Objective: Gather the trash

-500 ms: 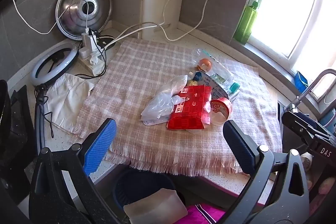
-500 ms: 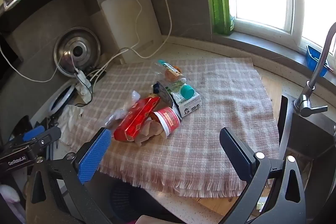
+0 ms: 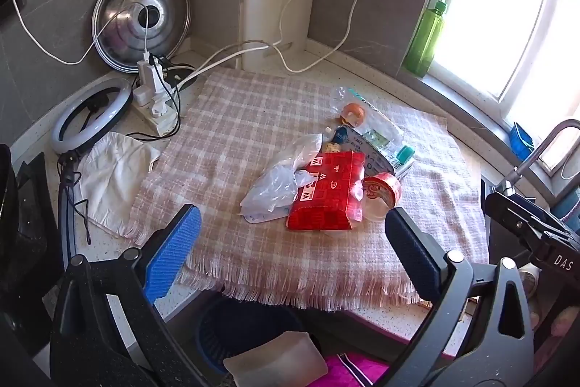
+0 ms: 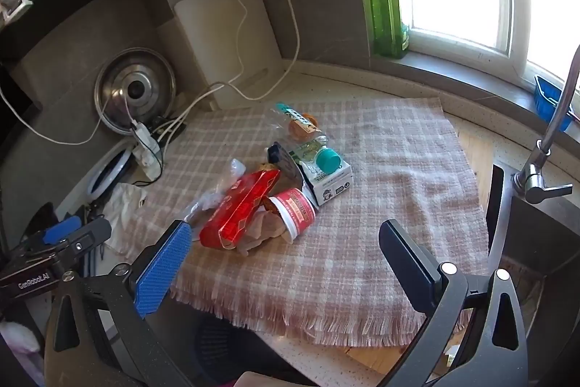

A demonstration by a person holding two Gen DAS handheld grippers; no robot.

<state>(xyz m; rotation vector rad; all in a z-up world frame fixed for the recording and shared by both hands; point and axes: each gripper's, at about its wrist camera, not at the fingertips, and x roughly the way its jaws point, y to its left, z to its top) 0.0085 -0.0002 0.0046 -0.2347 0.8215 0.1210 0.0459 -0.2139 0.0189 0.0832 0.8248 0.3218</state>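
A pile of trash sits near the middle of a pink-and-white checked cloth [image 3: 232, 140] spread over the table [image 4: 467, 140] in a kitchen corner. The pile holds a red carton [image 3: 326, 191] lying flat, a crumpled clear plastic bag [image 3: 279, 180] touching its left side, a small red-labelled cup [image 4: 295, 211] tipped on its side, a small white box [image 4: 331, 182] and a clear bottle with a teal cap [image 4: 328, 160].

The left hand-held gripper [image 3: 290, 252] hangs above the cloth's near fringe – jaws spread wide, nothing between them. The right hand-held gripper [image 4: 286, 263] is likewise wide and empty, just short of the pile.

Below the table edge is a dark blue bin [image 3: 232, 325]. A green soap bottle [image 4: 388, 9] stands on the window sill; a steel pot lid [image 3: 141, 20] leans against the wall.
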